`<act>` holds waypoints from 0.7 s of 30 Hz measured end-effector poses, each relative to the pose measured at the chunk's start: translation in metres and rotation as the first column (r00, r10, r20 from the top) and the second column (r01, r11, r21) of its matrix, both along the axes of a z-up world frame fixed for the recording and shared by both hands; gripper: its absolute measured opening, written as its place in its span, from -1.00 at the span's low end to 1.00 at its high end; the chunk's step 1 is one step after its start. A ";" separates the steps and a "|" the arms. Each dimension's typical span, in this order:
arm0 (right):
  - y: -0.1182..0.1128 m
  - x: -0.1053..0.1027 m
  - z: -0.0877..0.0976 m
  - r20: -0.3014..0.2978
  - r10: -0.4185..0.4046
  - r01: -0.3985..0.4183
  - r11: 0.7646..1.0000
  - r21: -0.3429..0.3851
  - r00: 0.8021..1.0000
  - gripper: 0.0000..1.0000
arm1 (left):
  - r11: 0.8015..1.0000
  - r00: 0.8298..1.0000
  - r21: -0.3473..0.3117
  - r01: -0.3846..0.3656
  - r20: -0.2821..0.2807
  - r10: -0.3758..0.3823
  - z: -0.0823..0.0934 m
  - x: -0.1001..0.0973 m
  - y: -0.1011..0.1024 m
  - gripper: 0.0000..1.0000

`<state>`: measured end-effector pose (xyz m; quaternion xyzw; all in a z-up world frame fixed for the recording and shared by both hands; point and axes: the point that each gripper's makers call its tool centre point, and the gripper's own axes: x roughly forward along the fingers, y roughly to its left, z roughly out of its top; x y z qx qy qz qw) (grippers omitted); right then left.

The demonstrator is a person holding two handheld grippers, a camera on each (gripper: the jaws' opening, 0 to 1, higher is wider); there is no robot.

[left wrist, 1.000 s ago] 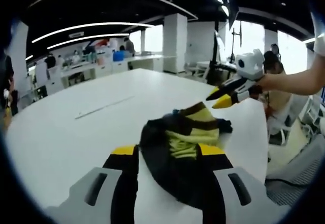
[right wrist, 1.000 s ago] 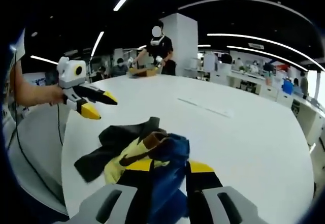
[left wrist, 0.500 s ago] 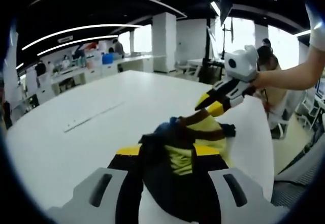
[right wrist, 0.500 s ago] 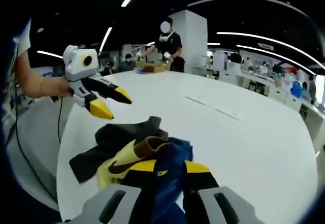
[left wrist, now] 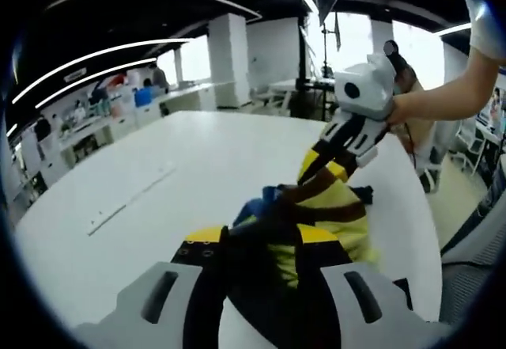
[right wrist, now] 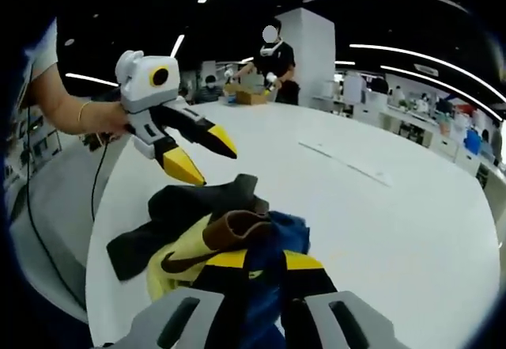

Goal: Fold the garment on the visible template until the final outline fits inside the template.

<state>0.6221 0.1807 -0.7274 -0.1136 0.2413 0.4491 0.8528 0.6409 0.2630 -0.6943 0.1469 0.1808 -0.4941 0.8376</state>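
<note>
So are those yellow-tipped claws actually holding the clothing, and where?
The left gripper is open, holding nothing. The right gripper has its jaws around the garment's bunched top fold; whether they are clamped cannot be told.

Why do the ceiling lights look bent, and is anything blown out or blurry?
Fisheye lenses curve the ceiling light strips in both views. In the left gripper view the windows behind the right gripper are washed out white. In the right gripper view the left gripper looks sharp, the garment near the lens softer, and the white table shows mild sheen.
</note>
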 end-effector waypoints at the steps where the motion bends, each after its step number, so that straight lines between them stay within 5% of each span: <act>1: 0.000 0.001 -0.001 -0.002 0.001 -0.001 1.000 0.000 1.000 -0.79 | 1.000 1.000 0.003 0.009 0.001 -0.009 -0.001 0.001 -0.001 -0.40; 10: 0.004 0.004 -0.003 -0.014 0.014 -0.014 1.000 0.010 1.000 -0.83 | 0.998 0.997 -0.013 0.065 -0.046 -0.065 -0.014 0.003 -0.009 -0.75; 16: 0.004 0.005 -0.007 -0.033 0.020 -0.020 1.000 0.003 0.999 -0.88 | 0.995 0.996 0.048 0.092 -0.024 -0.091 -0.024 0.007 -0.006 -0.64; 21: 0.003 0.002 -0.013 -0.065 0.022 -0.023 1.000 -0.020 0.998 -0.91 | 0.992 0.994 0.077 0.096 -0.059 -0.092 -0.036 0.013 -0.004 -0.65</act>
